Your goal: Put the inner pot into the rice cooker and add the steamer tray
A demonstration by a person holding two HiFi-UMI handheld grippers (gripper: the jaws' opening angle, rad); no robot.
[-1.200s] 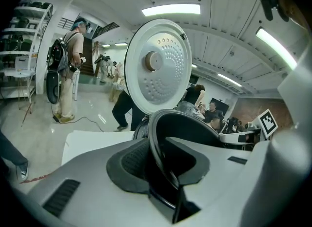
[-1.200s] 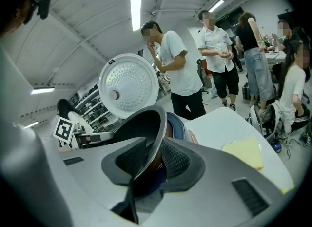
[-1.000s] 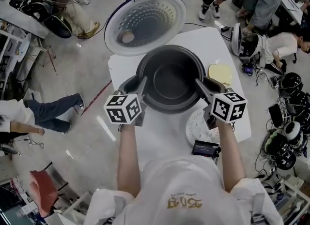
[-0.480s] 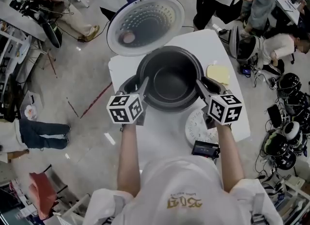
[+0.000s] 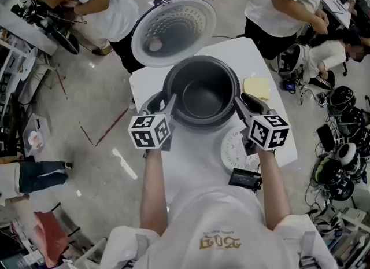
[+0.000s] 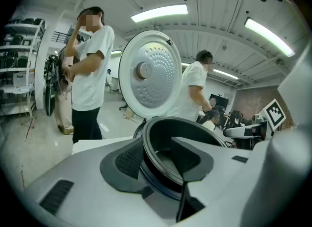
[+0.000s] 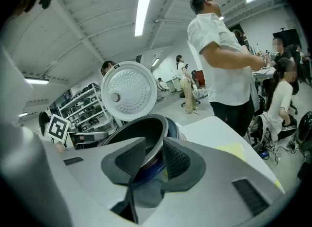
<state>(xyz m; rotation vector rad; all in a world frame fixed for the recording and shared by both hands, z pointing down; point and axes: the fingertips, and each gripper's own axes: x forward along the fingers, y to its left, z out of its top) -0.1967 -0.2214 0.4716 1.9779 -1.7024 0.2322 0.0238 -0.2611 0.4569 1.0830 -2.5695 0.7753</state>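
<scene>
The dark inner pot (image 5: 202,97) sits in the rice cooker (image 5: 151,101) on the white table, under the open lid (image 5: 173,28). My left gripper (image 5: 167,101) straddles the pot's left rim (image 6: 195,123). One pad is outside and one inside, and a gap shows on the inner side. My right gripper (image 5: 241,103) is shut on the right rim (image 7: 141,131), which passes tightly between its two pads. The white perforated steamer tray (image 5: 236,149) lies flat on the table below my right gripper.
A yellow cloth (image 5: 257,87) lies right of the cooker. A small black device (image 5: 245,177) sits at the table's near edge. People stand close behind the table at the left (image 5: 92,2) and right (image 5: 283,7). Gear lies on the floor at right (image 5: 341,140).
Both grippers stay at the pot's rim and the pot has not moved. Standing people have come up close behind the table on both sides.
</scene>
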